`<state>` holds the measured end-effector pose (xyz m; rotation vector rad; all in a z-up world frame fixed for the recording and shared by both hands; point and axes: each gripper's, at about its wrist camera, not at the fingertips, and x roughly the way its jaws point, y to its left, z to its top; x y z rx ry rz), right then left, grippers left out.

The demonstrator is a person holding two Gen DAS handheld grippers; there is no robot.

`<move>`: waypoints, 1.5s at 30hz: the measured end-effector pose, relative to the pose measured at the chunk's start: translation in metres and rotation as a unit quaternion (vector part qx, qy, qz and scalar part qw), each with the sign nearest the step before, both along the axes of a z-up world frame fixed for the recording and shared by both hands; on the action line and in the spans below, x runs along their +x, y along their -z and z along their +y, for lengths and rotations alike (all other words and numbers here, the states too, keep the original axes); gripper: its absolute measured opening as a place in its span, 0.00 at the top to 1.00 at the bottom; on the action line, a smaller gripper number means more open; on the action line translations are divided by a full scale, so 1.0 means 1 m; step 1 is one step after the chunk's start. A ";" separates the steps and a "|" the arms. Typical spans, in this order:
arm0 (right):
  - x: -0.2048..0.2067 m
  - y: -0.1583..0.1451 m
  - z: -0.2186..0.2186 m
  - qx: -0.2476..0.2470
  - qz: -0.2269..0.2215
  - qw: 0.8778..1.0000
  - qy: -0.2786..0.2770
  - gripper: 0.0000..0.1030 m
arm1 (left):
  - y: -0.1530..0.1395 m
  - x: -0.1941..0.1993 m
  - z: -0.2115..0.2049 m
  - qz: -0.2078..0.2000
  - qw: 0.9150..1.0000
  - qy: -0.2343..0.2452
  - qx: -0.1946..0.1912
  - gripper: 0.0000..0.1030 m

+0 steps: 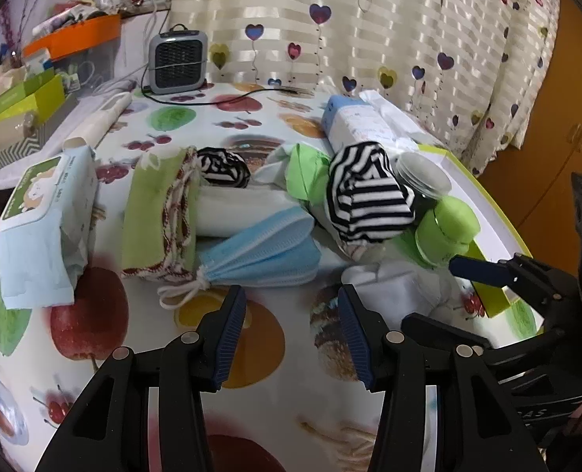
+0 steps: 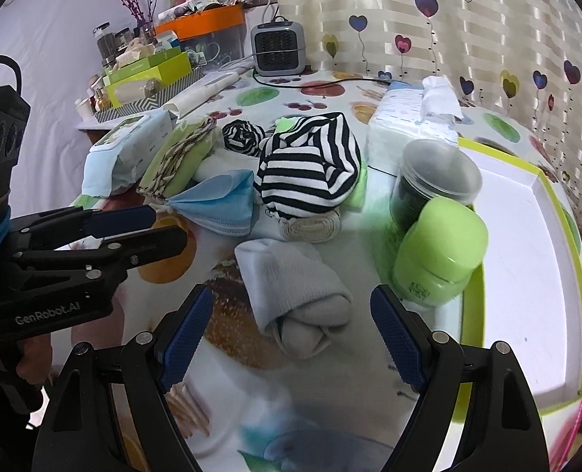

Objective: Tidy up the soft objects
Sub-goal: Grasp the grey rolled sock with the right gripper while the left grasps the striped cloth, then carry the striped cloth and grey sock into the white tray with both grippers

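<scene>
A rolled white sock [image 2: 297,295] lies on the fruit-print tablecloth just ahead of my open right gripper [image 2: 291,338], between its fingers' line. It also shows in the left wrist view [image 1: 393,289]. My left gripper [image 1: 291,334] is open and empty, just short of a blue face mask [image 1: 259,251]. Behind lie a striped black-and-white cloth [image 1: 365,196], a smaller striped roll [image 1: 224,167], a green folded cloth [image 1: 157,212] and a white towel [image 1: 244,206]. The white tray with a green rim [image 2: 527,259] is at the right.
A green-capped bottle [image 2: 436,255] and a clear jar [image 2: 432,181] lean at the tray's left edge. A wet-wipe pack [image 1: 43,228] lies at the left, a tissue pack [image 2: 413,118] and a small heater [image 2: 277,49] behind. Cluttered boxes [image 2: 149,74] stand far left.
</scene>
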<state>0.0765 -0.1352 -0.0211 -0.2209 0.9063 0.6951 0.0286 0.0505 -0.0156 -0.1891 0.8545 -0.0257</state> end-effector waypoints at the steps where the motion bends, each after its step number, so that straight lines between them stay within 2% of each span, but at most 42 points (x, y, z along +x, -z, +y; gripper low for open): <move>1: 0.002 0.001 0.002 0.000 0.001 1.000 -0.001 0.20 | 0.000 0.001 0.002 -0.001 1.000 -0.002 -0.001 0.54; 3: 0.006 0.004 0.006 -0.002 0.002 1.000 -0.004 0.23 | -0.001 0.003 0.004 -0.002 1.000 -0.004 -0.001 0.54; 7: 0.011 0.011 0.014 -0.011 0.008 1.000 -0.012 0.38 | 0.000 0.007 0.007 -0.003 1.000 -0.006 -0.004 0.54; 13: 0.015 0.018 0.017 -0.023 0.012 1.000 -0.017 0.50 | -0.002 0.013 0.007 -0.006 1.000 -0.002 -0.007 0.54; 17: 0.013 0.016 0.014 -0.018 0.011 1.000 -0.019 0.61 | -0.004 0.020 0.004 -0.011 1.000 0.003 -0.008 0.54; 19: 0.011 0.014 0.011 -0.013 0.009 1.000 -0.019 0.63 | -0.007 0.023 0.000 -0.015 1.000 0.009 -0.009 0.54; 24: 0.008 0.008 0.000 -0.001 0.009 1.000 -0.012 0.65 | -0.012 0.033 -0.011 -0.024 0.999 0.026 -0.010 0.54; 28: 0.004 0.003 -0.010 0.008 0.008 1.000 -0.004 0.66 | -0.015 0.044 -0.019 -0.028 0.999 0.040 -0.018 0.46; 33: 0.000 -0.002 -0.021 0.016 0.007 1.000 0.005 0.66 | -0.015 0.060 -0.028 -0.031 0.998 0.046 -0.021 0.43; 45: 0.000 -0.002 -0.038 0.027 0.009 0.999 0.023 0.66 | -0.001 0.089 -0.047 -0.011 0.998 0.062 -0.006 0.43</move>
